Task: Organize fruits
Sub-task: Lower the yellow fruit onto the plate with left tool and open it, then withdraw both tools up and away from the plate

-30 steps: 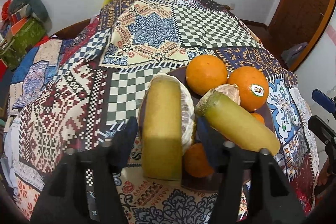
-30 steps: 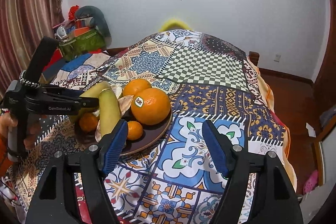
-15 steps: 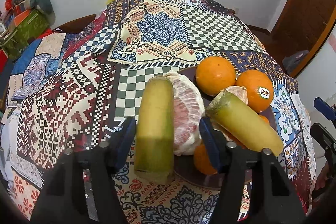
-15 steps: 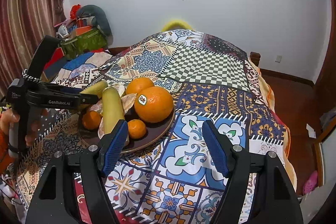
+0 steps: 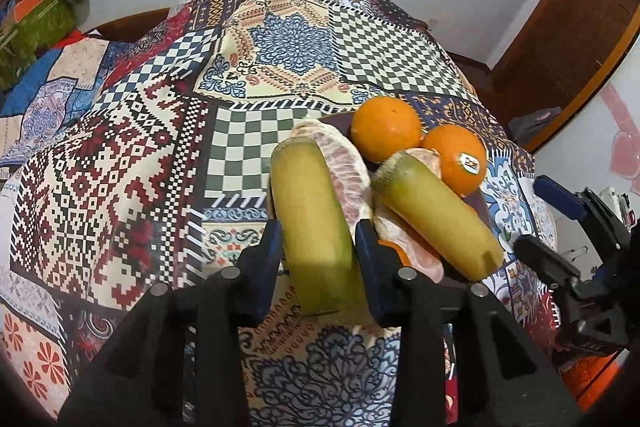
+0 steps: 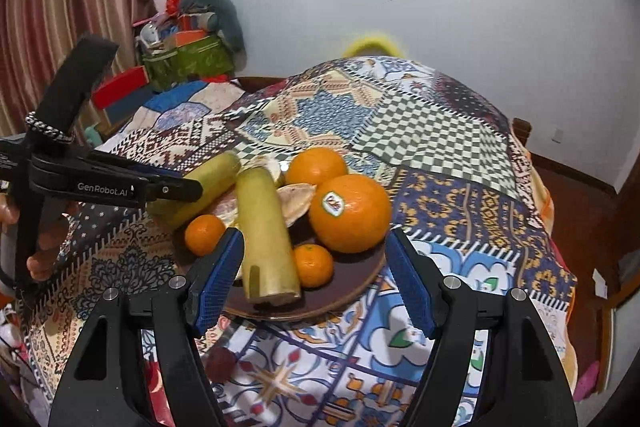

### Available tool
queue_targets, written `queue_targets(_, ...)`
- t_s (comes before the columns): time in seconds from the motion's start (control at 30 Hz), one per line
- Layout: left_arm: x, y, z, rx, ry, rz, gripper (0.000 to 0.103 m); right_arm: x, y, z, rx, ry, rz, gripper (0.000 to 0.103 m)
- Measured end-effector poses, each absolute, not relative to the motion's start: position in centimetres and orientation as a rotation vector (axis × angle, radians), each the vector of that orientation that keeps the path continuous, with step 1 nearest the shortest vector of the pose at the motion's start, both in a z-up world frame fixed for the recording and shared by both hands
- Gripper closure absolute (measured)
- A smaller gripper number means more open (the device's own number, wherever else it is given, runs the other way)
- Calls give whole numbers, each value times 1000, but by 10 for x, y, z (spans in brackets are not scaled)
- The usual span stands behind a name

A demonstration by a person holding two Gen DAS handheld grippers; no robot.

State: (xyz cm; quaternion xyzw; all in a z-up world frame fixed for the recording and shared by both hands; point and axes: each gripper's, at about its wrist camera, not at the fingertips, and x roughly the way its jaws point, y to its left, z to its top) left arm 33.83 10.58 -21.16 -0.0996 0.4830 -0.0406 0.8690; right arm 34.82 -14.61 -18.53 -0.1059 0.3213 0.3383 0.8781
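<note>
The left gripper (image 5: 318,255) is closing its jaws around the left sugarcane piece (image 5: 312,227) at the near-left edge of the brown plate (image 6: 352,279), where a second ago its blue pads were standing well clear; now both pads are touching the stalk's sides. The right gripper (image 6: 310,275) is drawing nearer to the plate, its open jaws now framing the other sugarcane piece (image 6: 266,239) and a small mandarin (image 6: 313,265).
</note>
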Motion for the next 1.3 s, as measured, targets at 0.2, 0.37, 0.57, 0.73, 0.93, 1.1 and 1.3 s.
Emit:
queue_targets(0.2, 340, 99, -214, -195, 994, -52, 66, 347, -148, -186, -217, 677, 705, 33)
queue_targets(0.37, 341, 98, -218, -168, 1005, -58, 63, 346, -150, -185, -209, 681, 700, 33)
queue_targets(0.57, 341, 103, -219, -203, 1028, -71, 51, 342, -154, -181, -211, 673, 695, 33)
queue_targets(0.73, 337, 100, -213, -171, 1013, -51, 49, 340, -154, -180, -209, 673, 693, 33)
queue_targets(0.93, 320, 104, -195, -165, 970, -24, 49, 333, -155, -175, -206, 672, 691, 33)
queue_targets(1.1, 291, 97, -168, -138, 904, -12, 49, 317, -159, -159, -202, 651, 685, 33)
queue_targets(1.3, 247, 85, -135, -149, 823, -33, 47, 294, -168, -141, -180, 632, 672, 33)
